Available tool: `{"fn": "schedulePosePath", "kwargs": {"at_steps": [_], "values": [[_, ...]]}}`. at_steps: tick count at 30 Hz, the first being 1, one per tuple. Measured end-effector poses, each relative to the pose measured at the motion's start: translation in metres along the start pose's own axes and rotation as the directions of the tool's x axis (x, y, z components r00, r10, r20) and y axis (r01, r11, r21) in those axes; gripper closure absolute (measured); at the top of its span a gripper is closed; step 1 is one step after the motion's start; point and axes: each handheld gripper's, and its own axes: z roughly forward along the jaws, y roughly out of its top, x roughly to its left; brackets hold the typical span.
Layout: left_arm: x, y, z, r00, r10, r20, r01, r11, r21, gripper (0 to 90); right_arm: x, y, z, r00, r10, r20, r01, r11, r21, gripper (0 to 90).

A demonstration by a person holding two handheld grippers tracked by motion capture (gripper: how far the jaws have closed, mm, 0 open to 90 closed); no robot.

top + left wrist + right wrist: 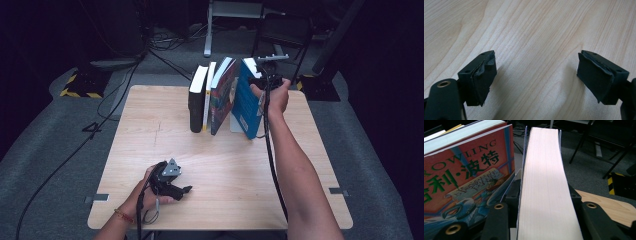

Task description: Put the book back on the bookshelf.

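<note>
A row of books stands upright at the far middle of the wooden table (pixel 165 150). The rightmost one, a blue book (pixel 245 102), leans left, and my right gripper (pixel 261 82) holds it from the right near the top. In the right gripper view the book's pale page edge (pixel 544 170) runs up between the jaws of my right gripper (pixel 544 195), which press on both covers. To its left leans a book with an orange illustrated cover (pixel 474 170). Near the table's front, my left gripper (pixel 186 190) lies low over the wood, wide open (pixel 536 72) with nothing between its pads.
Left of the illustrated book (pixel 222 95) stand a thin white book (pixel 208 97) and a black book (pixel 196 102). A white bookend foot (pixel 234 126) shows under the blue book. Cables, a chair and stands lie on the grey floor beyond the table.
</note>
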Motion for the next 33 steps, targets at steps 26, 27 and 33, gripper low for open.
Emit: {"fn": "schedulePosePath", "kwargs": {"at_steps": [26, 27, 33], "values": [[-0.001, 0.000, 0.000, 1.0000, -0.006, -0.004, 0.006, 1.0000, -0.002, 16.1, -0.008, -0.020, -0.014, 0.9954, -0.066, -0.070, 0.067, 0.9977, 0.010, 52.2], [-0.001, 0.000, 0.000, 1.0000, -0.006, -0.005, 0.006, 1.0000, -0.002, 16.1, -0.009, -0.021, -0.014, 0.9950, -0.070, -0.071, 0.072, 0.9973, 0.018, 51.1], [-0.001, 0.000, 0.000, 1.0000, -0.006, -0.004, 0.006, 1.0000, -0.004, 16.1, -0.009, -0.026, -0.015, 0.9933, -0.089, -0.073, 0.092, 0.9953, 0.032, 48.8]]}}
